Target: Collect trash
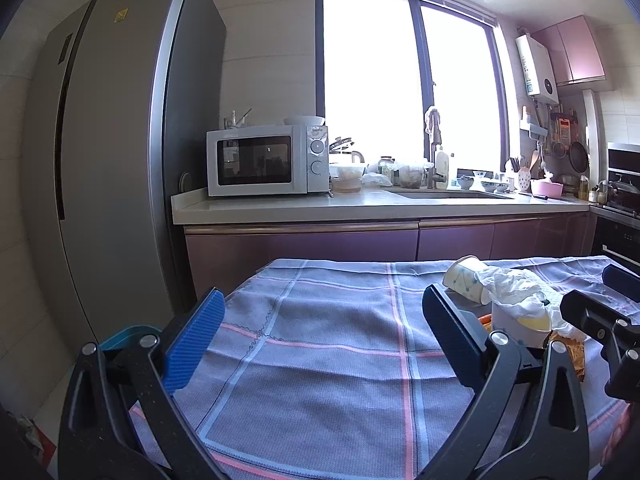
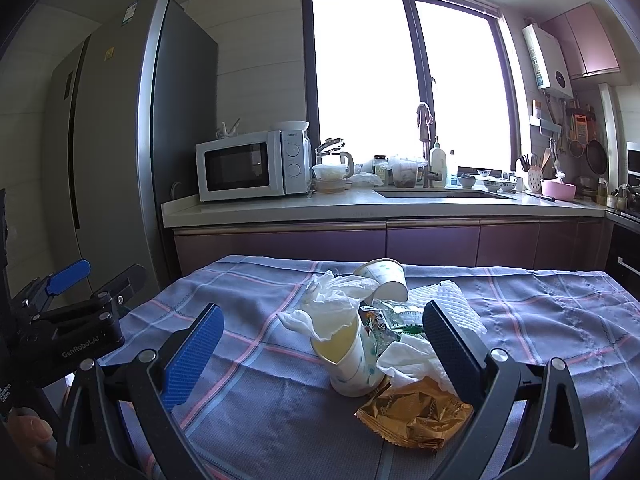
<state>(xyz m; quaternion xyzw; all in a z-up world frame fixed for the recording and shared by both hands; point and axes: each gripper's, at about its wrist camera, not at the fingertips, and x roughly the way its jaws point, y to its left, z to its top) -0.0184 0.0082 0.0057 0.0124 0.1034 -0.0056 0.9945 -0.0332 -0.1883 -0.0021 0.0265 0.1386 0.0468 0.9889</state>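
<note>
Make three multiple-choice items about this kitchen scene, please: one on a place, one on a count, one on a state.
1. Where does the gold wrapper lie?
A. on the counter
B. on the checked tablecloth, in front of the upright paper cup
C. inside the microwave

2. How many paper cups are on the table?
A. two
B. four
C. none

3. How is the right tool?
A. shut on a tissue
B. shut on a cup
C. open, holding nothing

Key: 1 B, the wrapper rests on the cloth nearest the camera. 2 A, one cup stands upright, the tipped cup lies behind it. 3 C, its fingers stand wide apart around the trash.
</note>
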